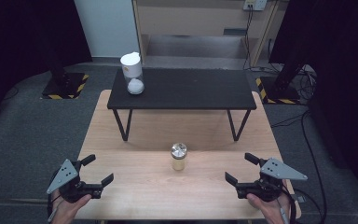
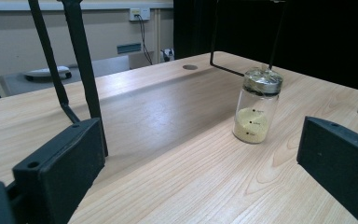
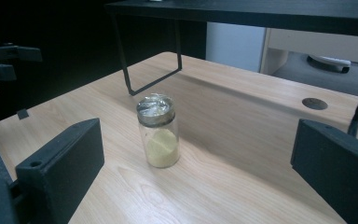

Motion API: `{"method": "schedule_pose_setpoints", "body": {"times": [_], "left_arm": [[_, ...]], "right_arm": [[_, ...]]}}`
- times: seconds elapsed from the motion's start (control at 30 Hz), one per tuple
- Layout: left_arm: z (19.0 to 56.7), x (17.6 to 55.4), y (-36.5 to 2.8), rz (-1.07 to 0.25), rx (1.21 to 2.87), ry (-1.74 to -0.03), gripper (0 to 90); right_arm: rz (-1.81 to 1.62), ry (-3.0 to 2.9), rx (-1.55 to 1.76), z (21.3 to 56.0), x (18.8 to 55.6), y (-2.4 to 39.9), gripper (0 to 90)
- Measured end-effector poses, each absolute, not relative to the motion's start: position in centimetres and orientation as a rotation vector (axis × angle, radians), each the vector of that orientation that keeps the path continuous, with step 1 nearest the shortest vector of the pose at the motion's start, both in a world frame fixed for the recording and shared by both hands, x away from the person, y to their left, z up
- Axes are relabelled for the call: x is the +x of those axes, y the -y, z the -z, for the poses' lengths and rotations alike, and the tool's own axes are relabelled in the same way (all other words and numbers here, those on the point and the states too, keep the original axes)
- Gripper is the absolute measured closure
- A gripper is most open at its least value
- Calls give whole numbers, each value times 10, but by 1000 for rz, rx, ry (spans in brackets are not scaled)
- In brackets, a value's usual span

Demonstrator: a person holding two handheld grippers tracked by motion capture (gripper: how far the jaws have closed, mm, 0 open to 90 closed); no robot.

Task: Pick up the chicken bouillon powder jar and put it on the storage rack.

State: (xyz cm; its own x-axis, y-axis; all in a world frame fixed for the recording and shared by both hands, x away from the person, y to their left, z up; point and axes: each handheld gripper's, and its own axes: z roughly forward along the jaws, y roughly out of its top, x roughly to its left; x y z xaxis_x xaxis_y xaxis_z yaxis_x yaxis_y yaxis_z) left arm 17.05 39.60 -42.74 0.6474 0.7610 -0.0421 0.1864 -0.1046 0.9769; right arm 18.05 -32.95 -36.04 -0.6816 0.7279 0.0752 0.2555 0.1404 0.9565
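Note:
A small glass jar (image 1: 178, 157) with a silver lid and yellow powder in its lower part stands upright on the light wooden table (image 1: 135, 135), near the middle front. The left gripper view has the jar (image 2: 257, 107) ahead to the right; the right gripper view has the jar (image 3: 158, 130) ahead, slightly left. My left gripper (image 1: 98, 169) is open at the table's front left corner, a hand holding it. My right gripper (image 1: 240, 167) is open at the front right. Nothing sits between either pair of jaws, and both are well apart from the jar.
A low black shelf (image 1: 182, 88) on thin metal legs stands across the table's far half. On its left end is a taller clear jar (image 1: 133, 73) with a white lid and white contents. A round cable hole (image 3: 314, 103) is in the tabletop.

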Motion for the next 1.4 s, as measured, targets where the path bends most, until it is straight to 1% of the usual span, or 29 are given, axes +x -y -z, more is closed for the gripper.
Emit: {"method": "schedule_pose_setpoints", "body": {"times": [0.83,1.4], "left_arm": [[428,171,-395,-577,1643,-789,0],[427,172,-395,-574,1647,-787,0]], "right_arm": [[-1561,-2129,876,355,227,286,35],[-1574,-2193,878,363,256,257,37]]}}
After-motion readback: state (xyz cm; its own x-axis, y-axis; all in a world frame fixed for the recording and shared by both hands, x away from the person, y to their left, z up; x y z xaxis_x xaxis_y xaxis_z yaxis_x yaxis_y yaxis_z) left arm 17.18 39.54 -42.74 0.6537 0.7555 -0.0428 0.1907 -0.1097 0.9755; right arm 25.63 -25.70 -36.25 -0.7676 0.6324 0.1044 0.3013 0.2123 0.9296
